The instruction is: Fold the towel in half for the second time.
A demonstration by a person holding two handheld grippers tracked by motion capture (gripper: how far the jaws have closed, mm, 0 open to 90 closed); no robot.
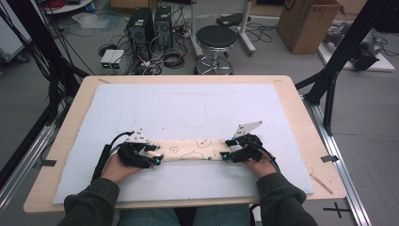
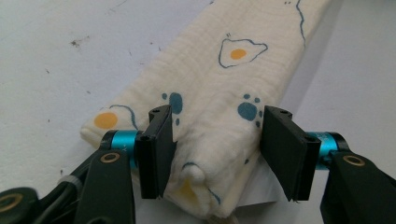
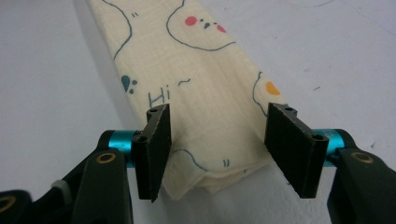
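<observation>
Cloth (image 1: 193, 149), folded into a long strip, lay flat on the counter's white mat (image 1: 188, 108). Left tool (image 1: 155, 154) and right tool (image 1: 226, 149) straddled its two ends, jaws spread, pads not pressing the fabric.

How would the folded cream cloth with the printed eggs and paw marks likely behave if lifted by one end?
The cloth would probably droop: it looks like soft crinkled fabric. Its stacked layers, visible at the end in the right gripper view, might unfold. It is likely light and unlikely to slip or roll.
</observation>
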